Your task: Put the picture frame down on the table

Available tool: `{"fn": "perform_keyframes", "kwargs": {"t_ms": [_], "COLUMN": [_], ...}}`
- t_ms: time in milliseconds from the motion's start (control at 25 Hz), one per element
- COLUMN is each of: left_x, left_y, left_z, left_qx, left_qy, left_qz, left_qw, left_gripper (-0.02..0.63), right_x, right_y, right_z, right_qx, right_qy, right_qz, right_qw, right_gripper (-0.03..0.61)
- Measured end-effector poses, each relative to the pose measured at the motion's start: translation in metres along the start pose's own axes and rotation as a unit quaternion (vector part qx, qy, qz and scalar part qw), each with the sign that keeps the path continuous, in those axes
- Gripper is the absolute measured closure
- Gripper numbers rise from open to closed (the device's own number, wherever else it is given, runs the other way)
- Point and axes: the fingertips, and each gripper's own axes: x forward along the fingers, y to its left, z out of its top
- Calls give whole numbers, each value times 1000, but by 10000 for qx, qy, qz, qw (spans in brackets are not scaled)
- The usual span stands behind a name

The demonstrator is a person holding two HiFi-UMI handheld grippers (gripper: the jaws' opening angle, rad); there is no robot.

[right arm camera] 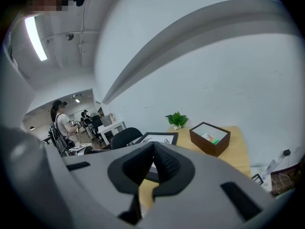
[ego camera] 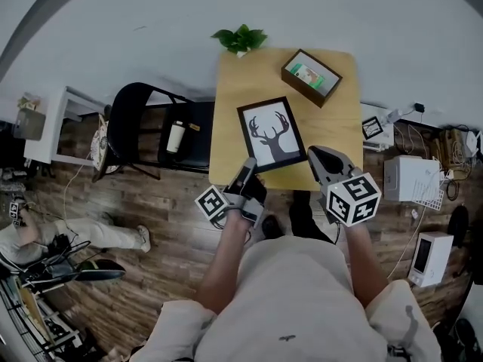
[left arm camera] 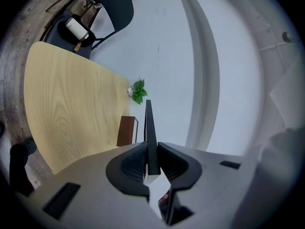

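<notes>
**anon1:** Head view has the picture frame [ego camera: 272,134], the one with the black antler print, over the near half of the light wooden table [ego camera: 332,127]. Is it down?

**anon2:** Nope, from where I'm standing it looks lifted off the top. The left gripper [ego camera: 247,170] has its fingers clamped on the frame's near left corner. In the left gripper view the frame is edge-on, pinched between both pads. How tilted it is, can't tell.

**anon1:** And the right gripper [ego camera: 317,157]?

**anon2:** Just beside the near right corner, pads pressed together with nothing in them.

**anon1:** Anything else on that table?

**anon2:** A dark brown open box [ego camera: 311,77] with something green inside, far right corner. A small leafy plant [ego camera: 240,39] sits at the far edge by the pale wall [ego camera: 113,21].

**anon1:** Room?

**anon2:** Black chair [ego camera: 132,127] left of the table, white bottle [ego camera: 176,136] on its seat. White desk [ego camera: 53,123] further left, wood-plank floor [ego camera: 173,225], white boxes [ego camera: 411,178] and cables on the right. Somebody's legs [ego camera: 98,234] are stretched out on the floor at left.
</notes>
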Motion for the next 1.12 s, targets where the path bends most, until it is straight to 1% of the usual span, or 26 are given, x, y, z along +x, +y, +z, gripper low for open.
{"fn": "perform_keyframes", "kwargs": {"t_ms": [240, 560, 880, 1120], "left_x": [32, 54, 59, 58], "left_y": [7, 28, 64, 84], "left_z": [12, 13, 2, 4], "left_qx": [-55, -162, -255, -333], "left_qy": [-277, -715, -1046, -1252], "left_qz": [171, 348, 674, 773], "left_qw": [9995, 9967, 9919, 9886], "left_gripper": [548, 548, 548, 548], "right_x": [30, 56, 67, 72], "right_y": [-28, -59, -77, -79], "right_z": [19, 20, -6, -23], "right_qx": [-41, -135, -109, -147], "right_qy": [163, 435, 786, 1029], "right_qz": [315, 787, 1157, 1339], "right_qw": [9994, 9959, 9901, 9855], "right_gripper": [580, 580, 580, 580]}}
